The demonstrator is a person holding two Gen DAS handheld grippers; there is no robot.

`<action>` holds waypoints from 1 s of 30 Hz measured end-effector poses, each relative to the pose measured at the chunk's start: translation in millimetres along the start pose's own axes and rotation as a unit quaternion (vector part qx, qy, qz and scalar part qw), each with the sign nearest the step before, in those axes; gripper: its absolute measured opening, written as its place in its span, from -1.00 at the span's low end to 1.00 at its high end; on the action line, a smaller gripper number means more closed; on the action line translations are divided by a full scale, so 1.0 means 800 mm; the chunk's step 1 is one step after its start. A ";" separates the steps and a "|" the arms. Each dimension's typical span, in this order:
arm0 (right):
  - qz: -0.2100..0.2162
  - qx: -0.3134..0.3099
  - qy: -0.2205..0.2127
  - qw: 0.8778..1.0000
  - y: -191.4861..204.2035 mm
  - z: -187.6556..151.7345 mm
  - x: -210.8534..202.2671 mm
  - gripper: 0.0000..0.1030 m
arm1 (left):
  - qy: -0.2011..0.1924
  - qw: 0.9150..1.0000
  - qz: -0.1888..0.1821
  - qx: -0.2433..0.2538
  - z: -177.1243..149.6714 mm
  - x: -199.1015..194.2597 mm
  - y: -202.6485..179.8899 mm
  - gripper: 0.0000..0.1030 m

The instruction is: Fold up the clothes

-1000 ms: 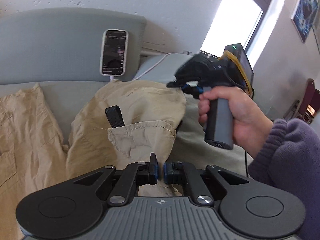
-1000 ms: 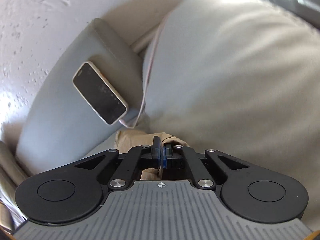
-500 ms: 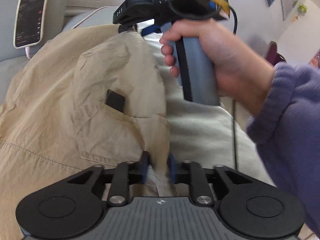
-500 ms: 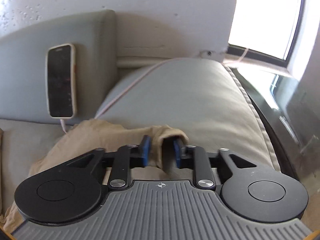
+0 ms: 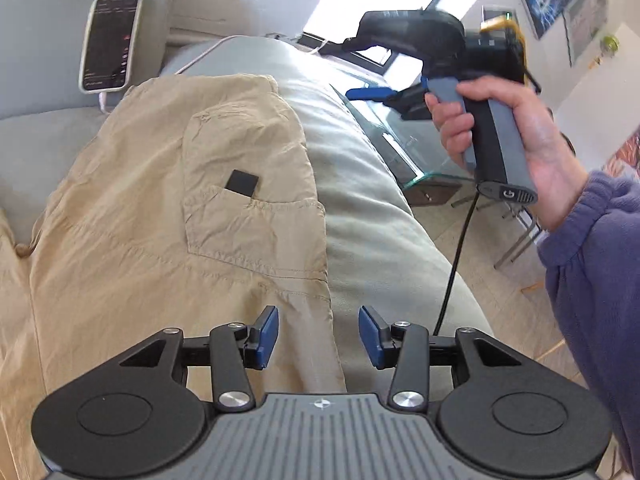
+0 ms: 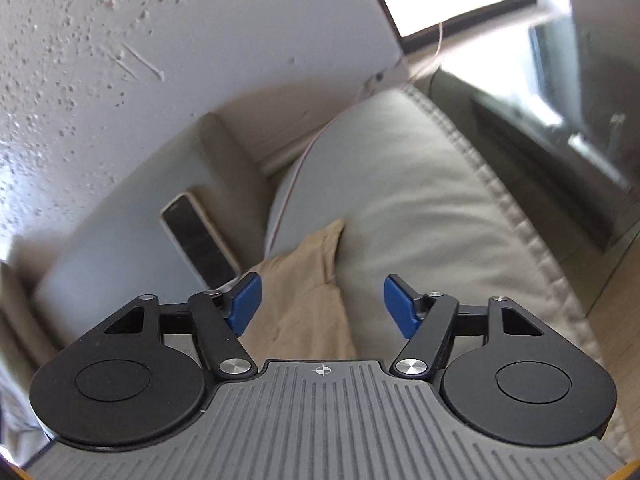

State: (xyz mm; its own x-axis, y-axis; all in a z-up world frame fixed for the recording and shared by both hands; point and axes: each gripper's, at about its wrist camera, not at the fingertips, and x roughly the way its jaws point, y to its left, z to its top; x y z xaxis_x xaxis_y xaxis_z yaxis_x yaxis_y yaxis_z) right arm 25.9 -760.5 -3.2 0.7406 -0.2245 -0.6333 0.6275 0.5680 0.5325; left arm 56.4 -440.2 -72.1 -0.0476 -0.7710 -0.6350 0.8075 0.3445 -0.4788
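Khaki trousers (image 5: 168, 216) lie from the left gripper (image 5: 318, 334) toward eleven o'clock; its empty jaws are widening. The right gripper (image 6: 322, 306) is narrowing, gripping nothing.

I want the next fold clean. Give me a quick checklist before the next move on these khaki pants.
1. Left gripper free of cloth: ok, jaws opening, pads clear of the khaki pants.
2. Right gripper free: ok, jaws narrowing, nothing pinched.
3. Pants at rest: ok, draped over the sofa cushion.
4. Folded edge straight: cannot tell, near part hidden by the gripper.
5. Pocket empty: not ok, a black tab sticks out.
6. Phone and its cable clear of cloth: cannot tell, the pants edge lies close.
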 end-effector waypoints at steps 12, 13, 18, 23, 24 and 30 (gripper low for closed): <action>-0.047 -0.001 -0.004 0.999 -0.010 0.011 0.131 -0.39 | 0.048 0.994 -0.023 -0.096 -0.010 0.074 0.052 -0.37; -0.049 -0.026 -0.016 0.998 -0.001 0.008 0.133 -0.39 | 0.052 0.993 -0.034 -0.096 -0.014 0.081 0.052 -0.38; -0.061 -0.194 -0.100 0.974 0.053 -0.018 0.126 -0.98 | 0.056 0.994 -0.043 -0.085 -0.012 0.082 0.052 -0.38; -0.216 -0.263 -0.061 0.938 0.070 -0.032 0.146 -0.16 | 0.067 0.994 -0.024 -0.086 -0.007 0.080 0.049 -0.38; -0.215 -0.243 -0.065 0.944 0.066 -0.029 0.133 -0.11 | 0.065 0.994 -0.021 -0.084 -0.006 0.075 0.046 -0.37; -0.146 -0.101 -0.116 0.977 0.038 -0.018 -0.010 0.02 | 0.021 0.999 -0.023 -0.032 -0.012 -0.003 0.008 -0.28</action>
State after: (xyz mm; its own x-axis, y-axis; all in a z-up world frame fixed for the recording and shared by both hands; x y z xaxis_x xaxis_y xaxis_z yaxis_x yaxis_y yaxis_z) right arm 35.4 -730.0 10.3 0.5865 -0.5604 -0.5848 0.7771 0.5927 0.2114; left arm 56.4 -430.7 -79.2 -0.1096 -0.7642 -0.6356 0.7646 0.3437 -0.5452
